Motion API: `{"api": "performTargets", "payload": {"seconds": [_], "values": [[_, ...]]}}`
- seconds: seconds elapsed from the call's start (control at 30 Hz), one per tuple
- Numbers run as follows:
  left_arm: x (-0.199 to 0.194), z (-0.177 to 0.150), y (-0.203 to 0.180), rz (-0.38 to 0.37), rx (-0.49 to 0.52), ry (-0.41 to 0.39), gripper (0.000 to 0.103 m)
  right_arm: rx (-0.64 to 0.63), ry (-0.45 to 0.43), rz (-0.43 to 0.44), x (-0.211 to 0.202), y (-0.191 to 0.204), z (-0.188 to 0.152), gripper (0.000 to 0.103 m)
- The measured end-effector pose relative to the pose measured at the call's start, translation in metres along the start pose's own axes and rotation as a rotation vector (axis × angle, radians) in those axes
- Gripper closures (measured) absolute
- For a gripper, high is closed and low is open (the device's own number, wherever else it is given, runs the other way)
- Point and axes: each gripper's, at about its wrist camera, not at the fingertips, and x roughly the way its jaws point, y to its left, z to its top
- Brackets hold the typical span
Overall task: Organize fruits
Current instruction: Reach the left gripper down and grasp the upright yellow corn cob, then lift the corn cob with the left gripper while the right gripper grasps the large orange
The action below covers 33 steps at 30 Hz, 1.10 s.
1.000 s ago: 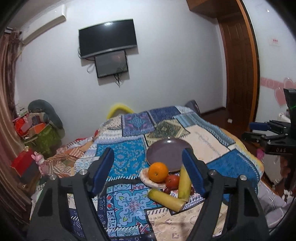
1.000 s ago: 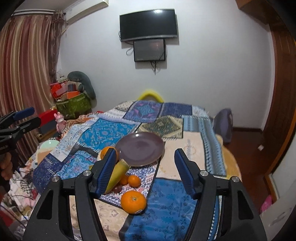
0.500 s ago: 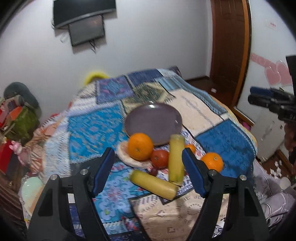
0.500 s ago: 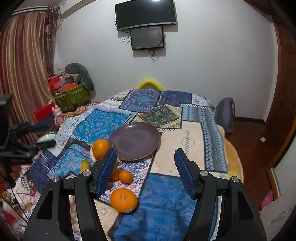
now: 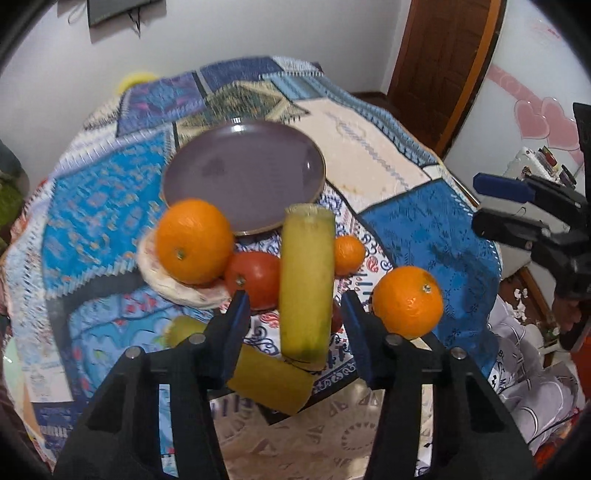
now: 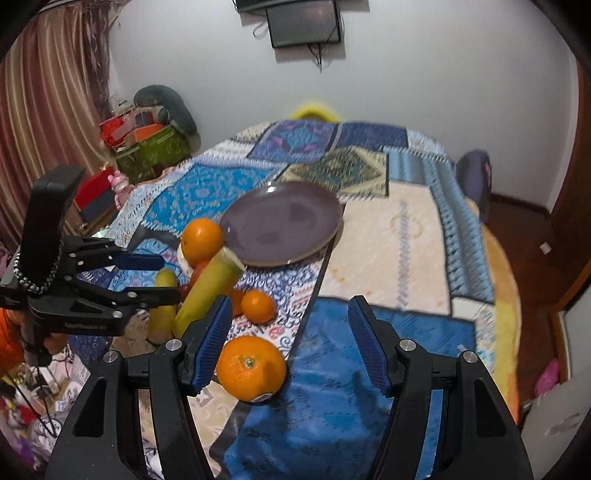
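A: Looking down from the left wrist, what covers the surface (image 5: 391, 155)?

B: A patchwork cloth (image 5: 103, 192) in blue, cream and green squares. A purple plate (image 5: 243, 173) sits on it, with the fruit heaped just in front.

A: Where is the fruit exactly?

B: A large orange (image 5: 194, 240) rests on a pale flat piece beside the plate's rim, a red tomato (image 5: 253, 277) next to it. A yellow-green banana piece (image 5: 306, 280) leans up across the pile, another banana piece (image 5: 269, 376) lies below, a small orange (image 5: 349, 254) sits behind, and a second large orange (image 6: 251, 367) lies apart on a blue patch.

A: And the fingers?

B: The left gripper (image 5: 295, 306) has its fingers closing on either side of the leaning banana piece, not yet pressing it. The right gripper (image 6: 288, 332) has its fingers spread, holding nothing, with that lone orange just inside the left one.

A: The room?

B: White walls, a dark screen (image 6: 304, 22) mounted high, striped curtains (image 6: 48, 103), boxes (image 6: 144, 136) piled by them, a brown wooden door (image 5: 443, 59).
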Motion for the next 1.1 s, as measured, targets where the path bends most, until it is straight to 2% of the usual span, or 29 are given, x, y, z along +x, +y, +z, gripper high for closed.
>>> {"api": "performTargets", "payload": {"seconds": [0.17,0.33,0.47,0.57,0.63,0.8,1.0,1.1], "values": [[0.016,-0.003,0.001,-0.019,-0.022,0.027,0.052,0.031,0.067,0.04,0.027,0.002,-0.011,0.041],[0.031,-0.003,0.003,-0.035,-0.047,0.048,0.056,0.037,0.102,0.053,0.042,0.006,-0.018,0.041],[0.033,-0.001,-0.001,-0.023,-0.045,0.026,0.057,0.059,0.119,0.077,0.05,0.007,-0.022,0.041],[0.034,0.0,-0.001,-0.019,-0.058,0.011,0.064,0.046,0.134,0.07,0.055,0.012,-0.025,0.041],[0.034,0.0,-0.001,-0.017,-0.059,0.008,0.064,0.029,0.144,0.059,0.059,0.016,-0.029,0.041],[0.024,-0.005,0.003,-0.021,-0.075,0.003,0.064,0.029,0.154,0.071,0.061,0.02,-0.035,0.041],[-0.012,-0.006,0.006,-0.002,-0.082,-0.087,0.065,0.041,0.153,0.068,0.061,0.017,-0.035,0.04],[-0.019,-0.006,0.005,0.002,-0.074,-0.097,0.065,0.051,0.155,0.064,0.061,0.018,-0.036,0.037]]}}
